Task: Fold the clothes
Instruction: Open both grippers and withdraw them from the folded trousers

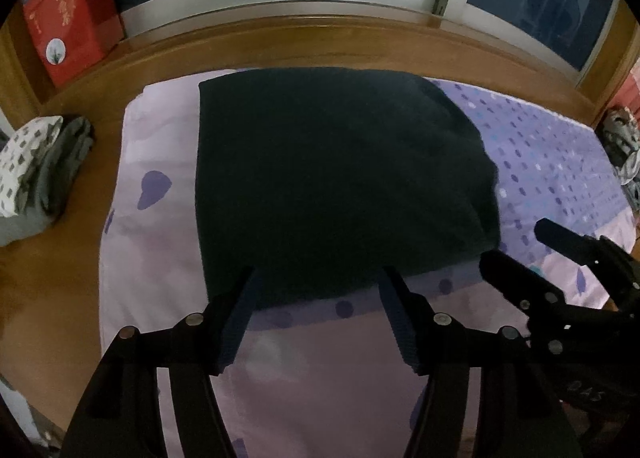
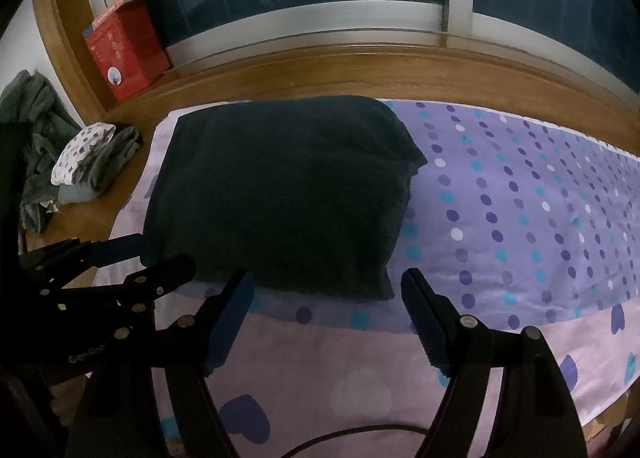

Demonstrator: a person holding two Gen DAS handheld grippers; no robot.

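Ribbed blue fingers (image 1: 394, 318) of both grippers apart, boxy folded dark garment (image 1: 328, 178), dotted purple sheet (image 2: 520, 198)

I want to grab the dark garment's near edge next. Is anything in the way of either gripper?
Nothing visible. The left gripper and right gripper both stand open just short of the folded dark garment, with only bare patterned sheet under them.
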